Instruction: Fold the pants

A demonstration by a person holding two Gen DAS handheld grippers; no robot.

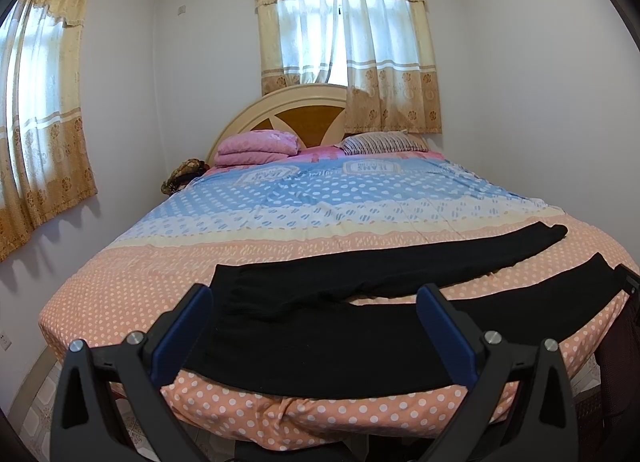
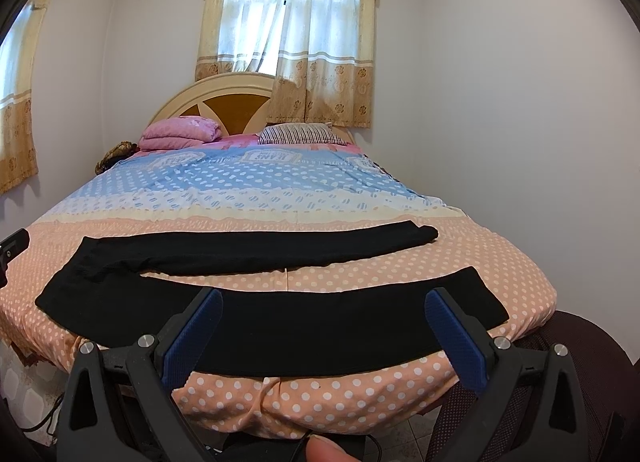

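With both jaws apart and empty, the left gripper (image 1: 316,298) and right gripper (image 2: 324,302) should pinch the near leg of the black stretchy pants (image 2: 280,326) along the foot edge of the polka-dot bed (image 2: 360,394), then lay it squarely over the far leg.

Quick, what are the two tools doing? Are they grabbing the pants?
Left tool: open, holding nothing, above the black pants.
Right tool: open, holding nothing, above the pants too.

Pants (image 2: 280,322) seen plain black; bedspread (image 1: 304,198) banded peach with white dots, cream, pale blue with white dots; pillow (image 2: 298,133) striped dark and white; folded blanket (image 1: 256,146) pink; curtains (image 1: 352,62) beige with brown floral print; gripper pads (image 2: 452,330) blue
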